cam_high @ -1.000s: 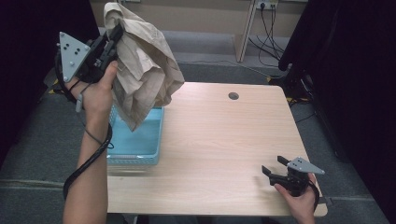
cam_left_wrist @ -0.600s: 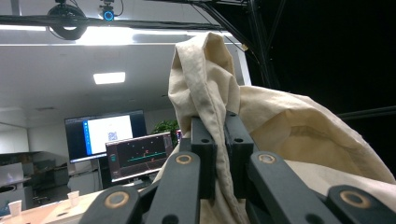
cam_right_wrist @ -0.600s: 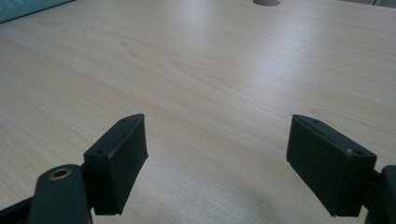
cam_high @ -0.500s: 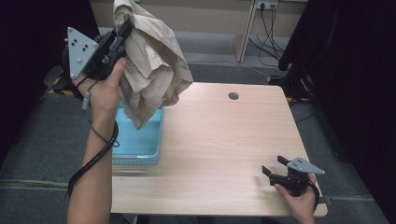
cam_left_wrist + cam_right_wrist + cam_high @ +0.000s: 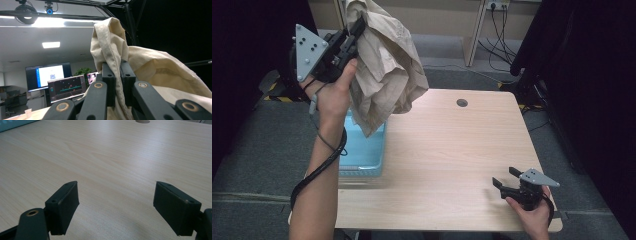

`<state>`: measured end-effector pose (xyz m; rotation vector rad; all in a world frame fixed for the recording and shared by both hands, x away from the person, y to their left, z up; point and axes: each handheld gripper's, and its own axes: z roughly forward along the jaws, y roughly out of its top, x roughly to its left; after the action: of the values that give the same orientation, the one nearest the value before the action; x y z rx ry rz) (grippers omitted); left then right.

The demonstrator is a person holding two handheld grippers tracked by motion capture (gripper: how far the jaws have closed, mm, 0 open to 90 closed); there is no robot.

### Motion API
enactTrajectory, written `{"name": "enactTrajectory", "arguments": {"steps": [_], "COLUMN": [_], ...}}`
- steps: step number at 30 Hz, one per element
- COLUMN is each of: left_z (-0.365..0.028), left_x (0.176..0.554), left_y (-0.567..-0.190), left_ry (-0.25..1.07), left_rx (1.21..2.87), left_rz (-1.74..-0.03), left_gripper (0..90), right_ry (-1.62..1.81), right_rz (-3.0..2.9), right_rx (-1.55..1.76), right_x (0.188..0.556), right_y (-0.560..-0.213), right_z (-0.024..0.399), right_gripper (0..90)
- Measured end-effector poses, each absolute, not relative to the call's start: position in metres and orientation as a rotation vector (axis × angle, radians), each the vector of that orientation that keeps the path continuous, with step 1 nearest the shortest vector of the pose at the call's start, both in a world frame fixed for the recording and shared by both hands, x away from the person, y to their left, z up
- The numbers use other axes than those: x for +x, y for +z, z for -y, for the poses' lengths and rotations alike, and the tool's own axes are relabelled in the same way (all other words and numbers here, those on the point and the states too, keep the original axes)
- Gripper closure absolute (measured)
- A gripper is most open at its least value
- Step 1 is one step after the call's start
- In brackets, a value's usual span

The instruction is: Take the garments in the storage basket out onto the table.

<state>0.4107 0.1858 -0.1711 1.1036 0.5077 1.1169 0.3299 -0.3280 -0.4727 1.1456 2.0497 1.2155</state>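
Pinching a fold of the cloth (image 5: 384, 75), the left gripper (image 5: 354, 32) holds it high above the blue bin (image 5: 362, 150), while the right gripper (image 5: 506, 181) rests wide open on the surface (image 5: 452, 160).

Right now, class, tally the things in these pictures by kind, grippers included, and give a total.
Grippers: 2, the left gripper and the right gripper
Beige cloth garments: 1
Blue plastic baskets: 1
Wooden tables: 1
Total: 5
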Motion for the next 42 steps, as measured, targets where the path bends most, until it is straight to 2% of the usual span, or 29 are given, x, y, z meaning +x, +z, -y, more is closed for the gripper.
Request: {"name": "enactTrajectory", "arguments": {"steps": [42], "left_z": [-0.135], "left_x": [0.409], "left_y": [-0.159], "left_ry": [1.034], "left_rx": [1.117], "left_rz": [-0.418], "left_gripper": [84.9], "right_ry": [1.22], "right_rz": [-2.052], "right_rx": [1.152], "right_x": [0.33], "right_y": [-0.473], "right_z": [0.328], "right_gripper": [21.2]}}
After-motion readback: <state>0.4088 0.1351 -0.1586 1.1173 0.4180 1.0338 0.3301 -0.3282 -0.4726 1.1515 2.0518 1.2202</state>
